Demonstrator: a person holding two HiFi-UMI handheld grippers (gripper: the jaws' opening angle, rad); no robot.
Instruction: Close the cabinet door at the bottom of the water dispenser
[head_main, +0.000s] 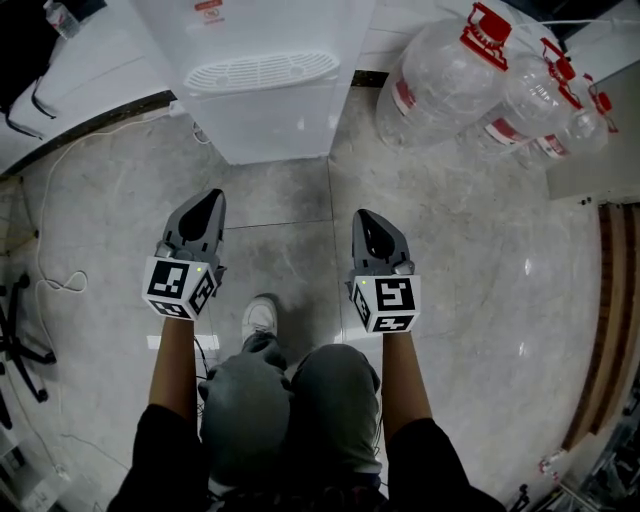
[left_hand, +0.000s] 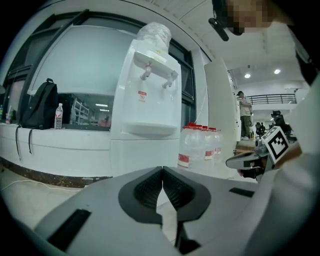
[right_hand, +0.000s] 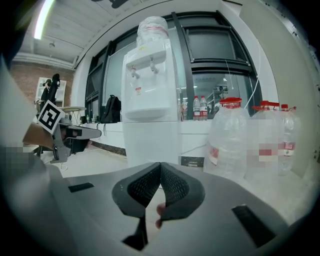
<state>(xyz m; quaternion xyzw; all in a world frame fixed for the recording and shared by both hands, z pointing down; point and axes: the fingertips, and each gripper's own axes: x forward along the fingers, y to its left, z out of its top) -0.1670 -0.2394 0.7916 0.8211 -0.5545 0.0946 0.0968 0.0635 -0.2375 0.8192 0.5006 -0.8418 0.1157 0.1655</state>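
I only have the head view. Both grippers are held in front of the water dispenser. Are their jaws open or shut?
Observer: Both are shut on nothing: left gripper, right gripper.
Operator: Is the cabinet door ajar?
Observer: In the left gripper view the cabinet door looks flush, with no gap visible.
Operator: What's on top of the dispenser?
Observer: An upturned bottle sits on the water dispenser.

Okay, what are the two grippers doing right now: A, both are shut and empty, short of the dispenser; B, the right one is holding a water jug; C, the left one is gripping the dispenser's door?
A: the left gripper and right gripper each show fingers pressed together with nothing between them, and the head view shows both apart from the water dispenser.
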